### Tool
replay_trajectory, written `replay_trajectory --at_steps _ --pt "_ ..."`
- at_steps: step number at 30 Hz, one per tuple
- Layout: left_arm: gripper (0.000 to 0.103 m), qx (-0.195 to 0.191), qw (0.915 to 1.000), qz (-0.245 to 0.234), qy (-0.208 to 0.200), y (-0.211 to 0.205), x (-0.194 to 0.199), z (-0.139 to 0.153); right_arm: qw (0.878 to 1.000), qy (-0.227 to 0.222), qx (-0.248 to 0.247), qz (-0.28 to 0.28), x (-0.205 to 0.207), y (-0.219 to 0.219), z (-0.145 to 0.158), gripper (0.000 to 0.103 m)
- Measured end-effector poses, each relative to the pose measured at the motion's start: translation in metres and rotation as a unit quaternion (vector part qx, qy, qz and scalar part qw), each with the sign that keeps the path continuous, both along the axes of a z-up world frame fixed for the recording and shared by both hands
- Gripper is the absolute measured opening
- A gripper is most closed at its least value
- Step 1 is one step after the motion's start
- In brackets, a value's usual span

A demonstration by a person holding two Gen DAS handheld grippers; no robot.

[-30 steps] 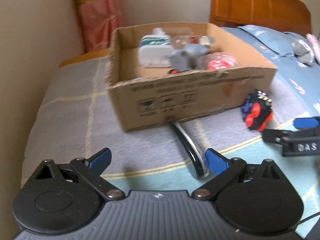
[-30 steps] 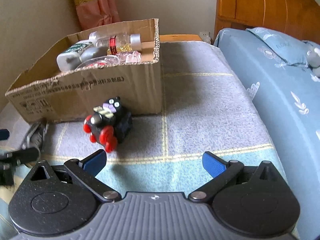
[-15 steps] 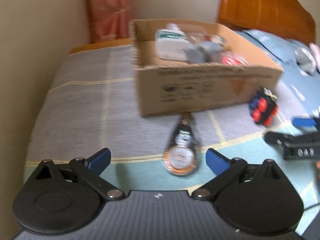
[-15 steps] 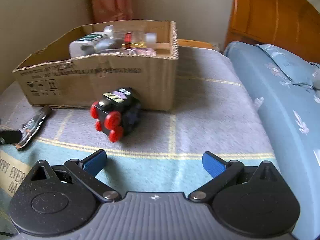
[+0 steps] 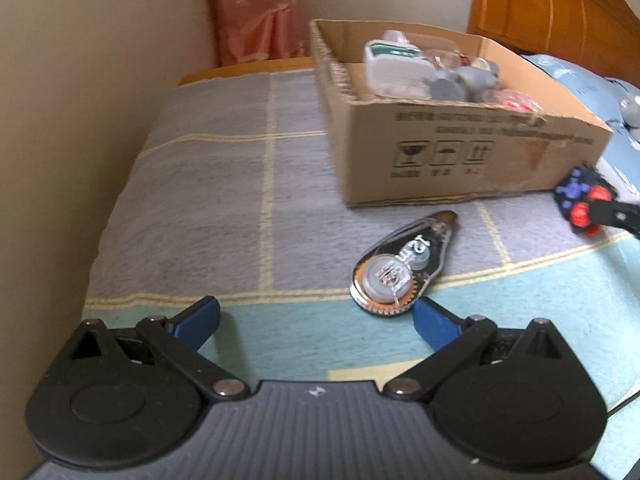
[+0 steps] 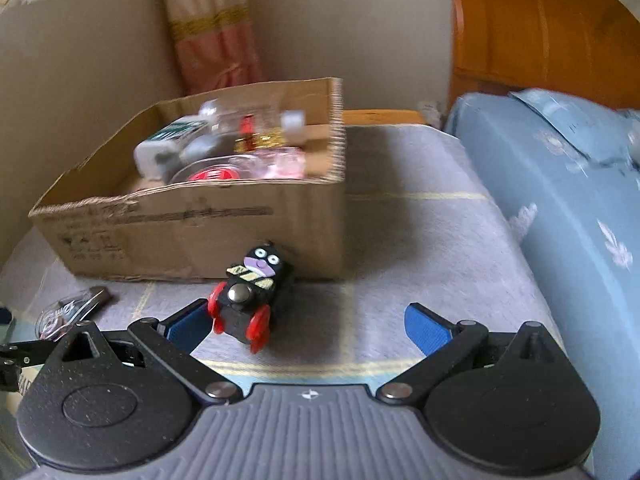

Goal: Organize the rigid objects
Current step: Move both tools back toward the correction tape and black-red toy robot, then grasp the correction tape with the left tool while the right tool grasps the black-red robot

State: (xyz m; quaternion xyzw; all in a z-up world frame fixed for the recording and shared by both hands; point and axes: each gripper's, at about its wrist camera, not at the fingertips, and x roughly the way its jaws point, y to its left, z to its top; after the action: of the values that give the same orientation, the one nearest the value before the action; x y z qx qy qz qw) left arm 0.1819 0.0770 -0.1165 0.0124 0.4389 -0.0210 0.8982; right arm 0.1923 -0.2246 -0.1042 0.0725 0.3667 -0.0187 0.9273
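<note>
Your left gripper (image 5: 316, 322) is spread wide and grasps nothing, hovering low over the blanket (image 5: 208, 208). The correction tape dispenser (image 5: 402, 266) lies flat on the blanket just ahead of it, toward the right: its round geared end sits just beside the right blue fingertip (image 5: 434, 322), while its narrow tip points away toward the cardboard box (image 5: 460, 156). The dispenser is outside the span between the fingers rather than centred in it. Your right gripper (image 6: 308, 326) is also released, fingers wide apart. The black toy train with red wheels (image 6: 250, 300) stands on the blanket just in front of it, close against the left blue fingertip (image 6: 186, 326) and near the box's front wall (image 6: 192, 232); whether the fingertip touches the toy cannot be told. In the right wrist view the dispenser (image 6: 70, 312) shows at the far left, well apart from the toy. The box sits farther back, holding a white and green container (image 5: 394, 70) and other small items, blurred.
</note>
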Motion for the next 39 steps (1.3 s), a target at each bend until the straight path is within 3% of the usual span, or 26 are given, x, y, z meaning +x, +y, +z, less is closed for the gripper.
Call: replay_trajectory --at_steps 5,9,15,18,20,25,33,39 --pt "0.102 0.007 0.9996 0.027 -0.008 0.011 0.004 -0.001 0.999 0.011 0.006 -0.030 -0.012 -0.018 -0.007 0.103" --pt "0.102 0.015 0.9993 0.030 -0.014 0.010 0.001 0.003 1.000 0.017 -0.017 -0.013 -0.016 -0.015 -0.012 0.103" --pt "0.102 -0.024 0.9997 0.008 -0.002 -0.011 -0.003 0.006 0.997 0.018 -0.073 0.026 -0.015 0.006 -0.019 0.103" --pt "0.102 -0.041 0.9989 0.021 0.006 -0.020 0.003 0.002 0.997 0.016 -0.071 0.039 -0.013 0.009 -0.019 0.103" --pt "0.100 -0.033 0.9987 0.038 0.008 -0.027 0.008 0.001 0.996 0.016 -0.071 0.045 -0.010 0.009 -0.019 0.103" --pt "0.100 -0.057 0.9976 0.036 0.017 -0.045 0.019 0.003 0.996 0.013 -0.071 0.057 -0.004 0.011 -0.019 0.103" --pt "0.100 -0.017 0.9994 0.031 0.002 -0.066 0.037 -0.004 0.994 0.008 -0.072 0.086 0.009 0.012 -0.018 0.103" --pt "0.099 -0.012 0.9991 0.040 -0.008 -0.067 0.042 -0.004 0.992 0.005 -0.072 0.108 0.021 0.010 -0.018 0.103"
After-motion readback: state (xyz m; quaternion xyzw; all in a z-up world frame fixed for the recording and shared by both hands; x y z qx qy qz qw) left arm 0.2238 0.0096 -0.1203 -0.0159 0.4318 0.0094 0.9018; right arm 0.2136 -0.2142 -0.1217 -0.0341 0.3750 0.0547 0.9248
